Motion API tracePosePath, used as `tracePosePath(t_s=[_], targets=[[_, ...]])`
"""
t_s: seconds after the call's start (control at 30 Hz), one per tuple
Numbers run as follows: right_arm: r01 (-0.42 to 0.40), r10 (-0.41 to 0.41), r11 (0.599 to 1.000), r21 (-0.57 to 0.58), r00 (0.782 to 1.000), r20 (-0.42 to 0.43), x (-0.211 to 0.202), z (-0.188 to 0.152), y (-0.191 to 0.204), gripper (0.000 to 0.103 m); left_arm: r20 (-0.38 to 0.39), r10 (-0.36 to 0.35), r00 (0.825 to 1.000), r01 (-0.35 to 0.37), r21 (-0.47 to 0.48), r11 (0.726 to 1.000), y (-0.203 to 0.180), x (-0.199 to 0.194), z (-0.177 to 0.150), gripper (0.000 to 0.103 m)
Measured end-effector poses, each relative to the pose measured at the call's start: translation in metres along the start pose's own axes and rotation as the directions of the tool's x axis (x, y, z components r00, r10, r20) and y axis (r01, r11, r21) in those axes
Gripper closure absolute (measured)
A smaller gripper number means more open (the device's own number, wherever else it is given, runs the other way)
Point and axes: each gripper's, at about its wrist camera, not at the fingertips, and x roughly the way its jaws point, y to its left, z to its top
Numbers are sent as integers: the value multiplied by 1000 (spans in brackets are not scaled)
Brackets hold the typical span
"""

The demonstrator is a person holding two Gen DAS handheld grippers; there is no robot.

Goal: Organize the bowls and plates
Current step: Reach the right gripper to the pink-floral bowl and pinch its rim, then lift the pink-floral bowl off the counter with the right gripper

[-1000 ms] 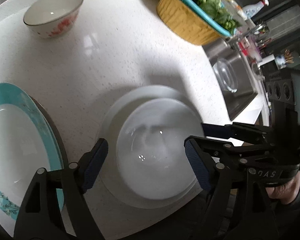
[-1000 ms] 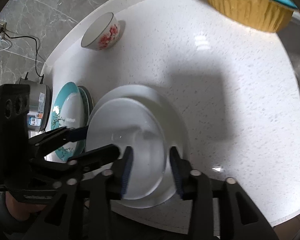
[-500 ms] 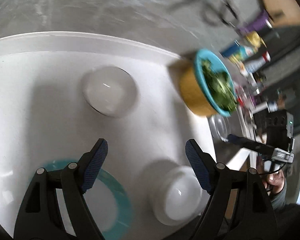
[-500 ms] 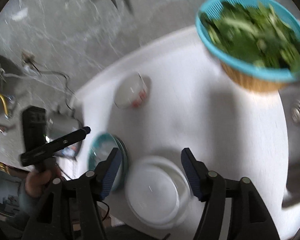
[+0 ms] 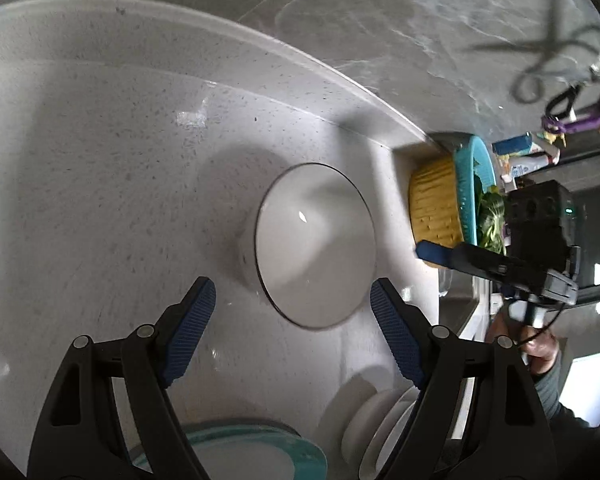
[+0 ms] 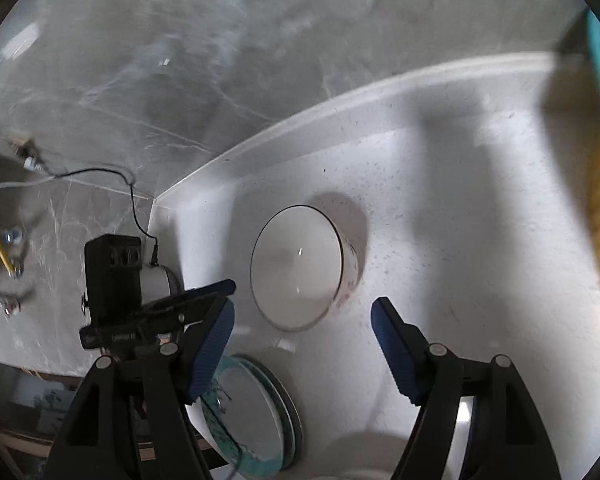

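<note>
A white bowl with red flowers [image 5: 314, 248] stands on the white counter [image 5: 100, 160], also in the right wrist view [image 6: 298, 266]. My left gripper [image 5: 292, 332] is open and empty, just short of the bowl. My right gripper [image 6: 302, 354] is open and empty, also facing the bowl. Teal-rimmed plates [image 5: 256, 454] lie below the left gripper and show in the right wrist view [image 6: 256, 408]. A white bowl on a white plate [image 5: 376, 428] sits at the lower right.
A yellow basket with a teal strainer of greens [image 5: 452, 208] stands right of the bowl, by the sink. The grey marble wall [image 6: 180, 60] rises behind the counter. A rice cooker [image 6: 160, 284] and cable stand at the left corner.
Both grippers have left the white bowl on its plate, lifted and swung toward the flowered bowl at the back. The right gripper has opened wide.
</note>
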Motion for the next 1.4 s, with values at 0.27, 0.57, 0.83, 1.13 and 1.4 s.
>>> tracePosePath(t_s=[0.27, 0.57, 0.83, 1.13, 1.4], targets=[[2, 3, 998, 57, 997, -81, 47, 15, -23, 35, -35, -46, 998, 45, -18, 999, 20, 27, 15, 45], [-23, 32, 997, 75, 992, -123, 65, 16, -31, 46, -47, -55, 997, 53, -48, 997, 24, 37, 10, 57], [-4, 16, 996, 90, 991, -136, 74, 17, -36, 69, -31, -37, 999, 35, -76, 997, 34, 31, 5, 76], [6, 7, 994, 108, 992, -127, 70, 17, -41, 80, -38, -43, 998, 40, -80, 996, 36, 35, 5, 83], [4, 10, 994, 113, 993, -121, 62, 17, -44, 80, -38, -80, 996, 76, -91, 993, 35, 35, 2, 83]])
